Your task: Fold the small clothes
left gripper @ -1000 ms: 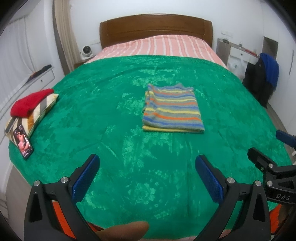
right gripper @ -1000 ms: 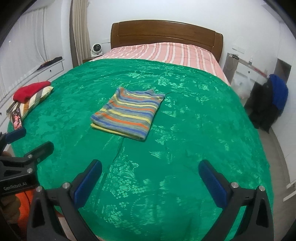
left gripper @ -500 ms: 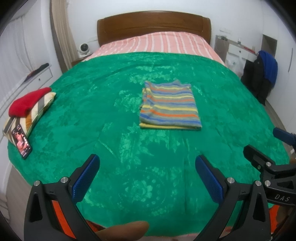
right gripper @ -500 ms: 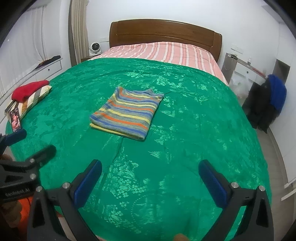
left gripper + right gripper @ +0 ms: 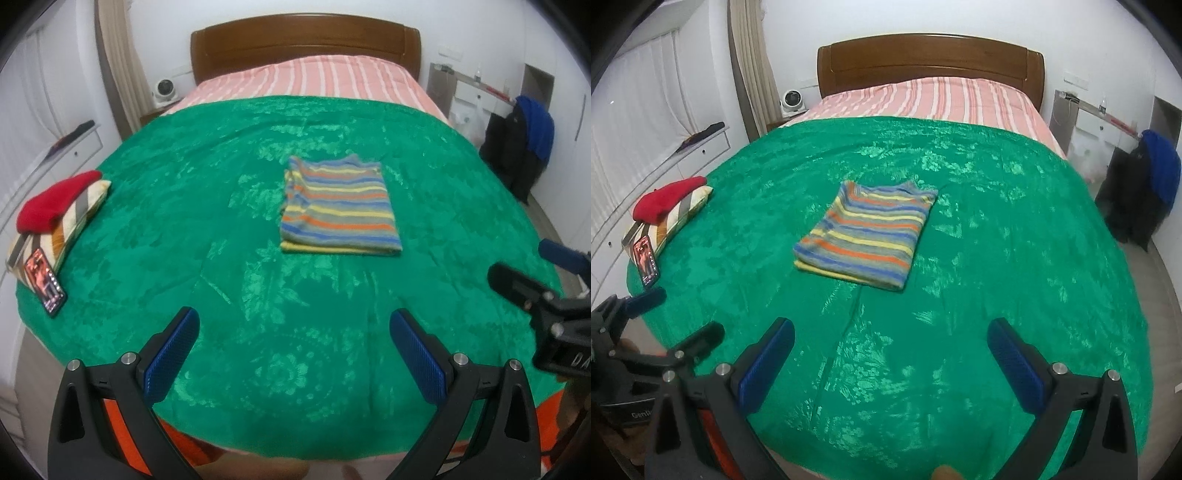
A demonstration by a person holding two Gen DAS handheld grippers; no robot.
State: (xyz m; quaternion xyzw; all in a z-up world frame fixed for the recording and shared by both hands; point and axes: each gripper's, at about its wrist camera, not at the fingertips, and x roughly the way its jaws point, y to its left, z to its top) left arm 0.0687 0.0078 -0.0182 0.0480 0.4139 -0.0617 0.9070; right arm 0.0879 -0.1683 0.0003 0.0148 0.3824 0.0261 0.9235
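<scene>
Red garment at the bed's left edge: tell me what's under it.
The red garment lies on a striped folded piece. Whether anything lies beneath that is hidden.

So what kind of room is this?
Most likely a bedroom in someone's home. A big bed with a wooden headboard fills the view, spread with a green bedcover. A folded striped top lies on it, and dark clothes hang at the side.

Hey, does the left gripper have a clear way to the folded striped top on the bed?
Probably yes. The left gripper is open and empty, with only bare green bedspread between it and the striped top, though it must travel forward.
</scene>
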